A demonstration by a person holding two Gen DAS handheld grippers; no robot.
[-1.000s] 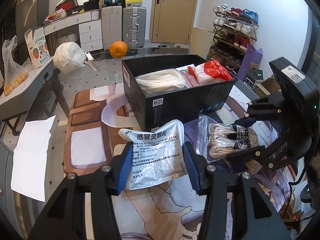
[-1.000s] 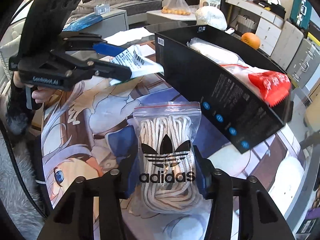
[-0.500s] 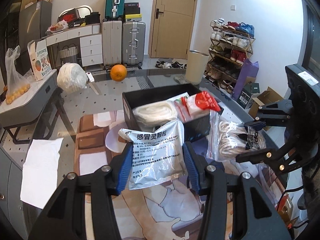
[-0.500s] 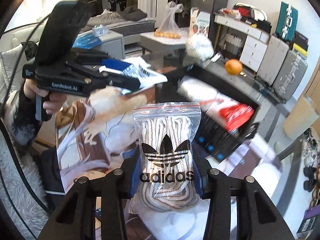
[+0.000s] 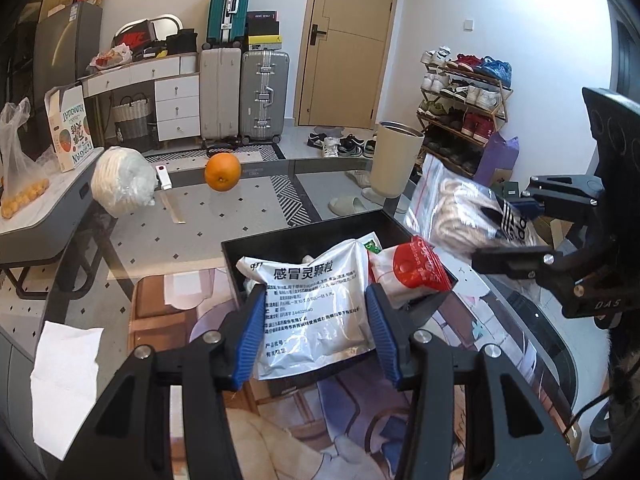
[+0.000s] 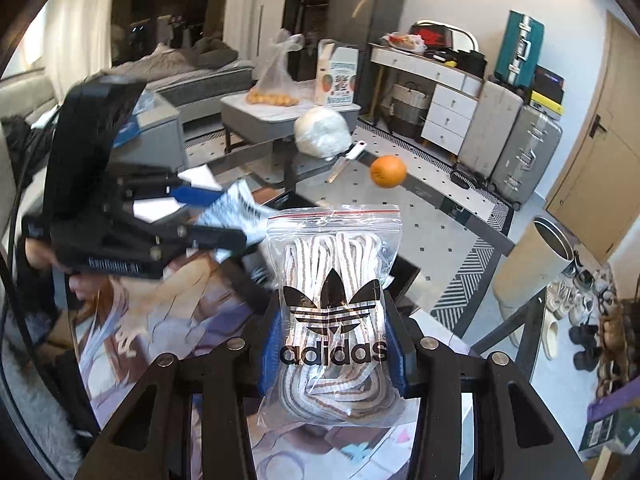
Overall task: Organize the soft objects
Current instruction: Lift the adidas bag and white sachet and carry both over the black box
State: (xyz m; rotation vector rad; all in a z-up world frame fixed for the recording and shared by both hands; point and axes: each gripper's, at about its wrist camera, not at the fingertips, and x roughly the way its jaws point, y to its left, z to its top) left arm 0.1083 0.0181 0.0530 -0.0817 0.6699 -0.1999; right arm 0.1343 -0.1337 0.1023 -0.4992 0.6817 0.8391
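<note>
Mid-carry: left gripper [image 5: 316, 320] clamping pouch [image 5: 316, 312], right gripper [image 6: 334, 344] clamping laces bag [image 6: 334, 300]; next, lower into box [image 5: 304, 236].

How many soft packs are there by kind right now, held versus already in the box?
Held packs: 2, silver medicine pouch in left gripper, adidas lace bag in right gripper
Visible in black box: 1 red-topped bag
Total: 3
</note>
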